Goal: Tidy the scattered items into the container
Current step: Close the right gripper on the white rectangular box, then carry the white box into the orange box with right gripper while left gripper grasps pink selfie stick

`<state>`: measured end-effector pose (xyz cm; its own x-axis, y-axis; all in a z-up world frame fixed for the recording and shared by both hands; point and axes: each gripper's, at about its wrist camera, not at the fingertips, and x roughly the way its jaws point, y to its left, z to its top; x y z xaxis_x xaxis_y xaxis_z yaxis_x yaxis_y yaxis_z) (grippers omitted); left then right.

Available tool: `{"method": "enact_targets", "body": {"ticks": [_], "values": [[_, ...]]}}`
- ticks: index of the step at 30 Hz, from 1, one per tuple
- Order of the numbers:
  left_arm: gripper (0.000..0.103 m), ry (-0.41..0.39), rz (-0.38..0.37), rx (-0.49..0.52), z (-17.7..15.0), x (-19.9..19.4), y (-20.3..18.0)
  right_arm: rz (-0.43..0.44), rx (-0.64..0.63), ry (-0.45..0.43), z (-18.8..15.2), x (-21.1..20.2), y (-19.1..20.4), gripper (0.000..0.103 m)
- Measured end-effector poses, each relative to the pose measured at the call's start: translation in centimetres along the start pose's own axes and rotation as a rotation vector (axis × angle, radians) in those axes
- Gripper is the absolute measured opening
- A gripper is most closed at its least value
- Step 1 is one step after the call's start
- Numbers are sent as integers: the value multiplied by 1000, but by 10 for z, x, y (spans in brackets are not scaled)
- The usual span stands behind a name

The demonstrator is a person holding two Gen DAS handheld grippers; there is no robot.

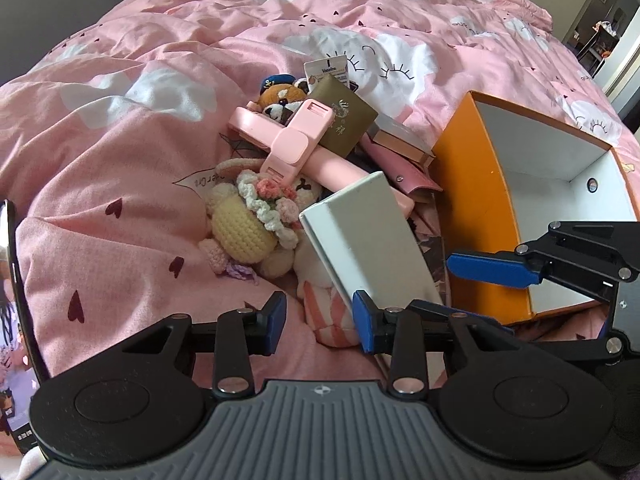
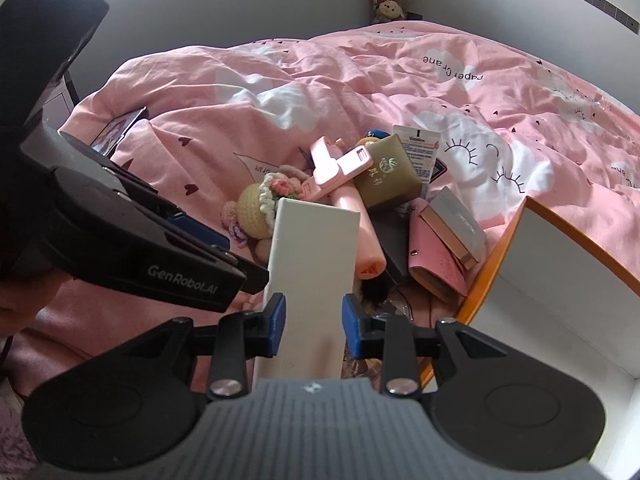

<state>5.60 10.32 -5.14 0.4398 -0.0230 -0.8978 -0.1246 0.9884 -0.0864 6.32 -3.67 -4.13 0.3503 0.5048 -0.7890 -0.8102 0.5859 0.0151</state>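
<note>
My right gripper [image 2: 314, 324] is shut on a tall white box [image 2: 312, 248], which stands tilted up between its blue pads. In the left wrist view the same white box [image 1: 360, 240] leans over the pile. One blue finger [image 1: 492, 268] of the right gripper shows beside it. My left gripper [image 1: 320, 320] is open just above a pink striped plush [image 1: 332, 320]. The orange container [image 1: 476, 200] with white inside walls lies open at the right, and its orange rim [image 2: 492, 256] is close to the right gripper.
The pile on the pink duvet [image 1: 140, 160] holds a crochet doll [image 1: 248, 228], a pink folding stick [image 1: 296, 140], an olive box [image 1: 344, 120], a pink wallet [image 2: 436, 264], a grey book [image 2: 460, 220] and a Vaseline tube [image 2: 418, 148]. A phone [image 2: 120, 132] lies at the bed's left.
</note>
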Motion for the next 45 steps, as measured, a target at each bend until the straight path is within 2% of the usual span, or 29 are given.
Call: {"method": "enact_targets", "body": {"ticks": [9,15,19,22,32,38,45], "values": [[40,2,24,-10,-6,5,12,-13,-72,81,5,30,21,51],[40,1,31,-8,-5,9,16,-98,-141,104,3,46,32,65],[40,4,26,-12,-5,10,18,-134,-154,123,1,57,32,67],[40,6,24,-10,-4,12,18,-123,-141,132,1,63,29,68],[41,-1,16,-15,-5,12,19,-74,7,114,7,41,5,33],[41,-27,-12,-40,0,6,24,-6,115,101,10,31,-14,32],[36,-86,-101,-95,23,-5,29,17,171,36,23,2,-33,32]]}}
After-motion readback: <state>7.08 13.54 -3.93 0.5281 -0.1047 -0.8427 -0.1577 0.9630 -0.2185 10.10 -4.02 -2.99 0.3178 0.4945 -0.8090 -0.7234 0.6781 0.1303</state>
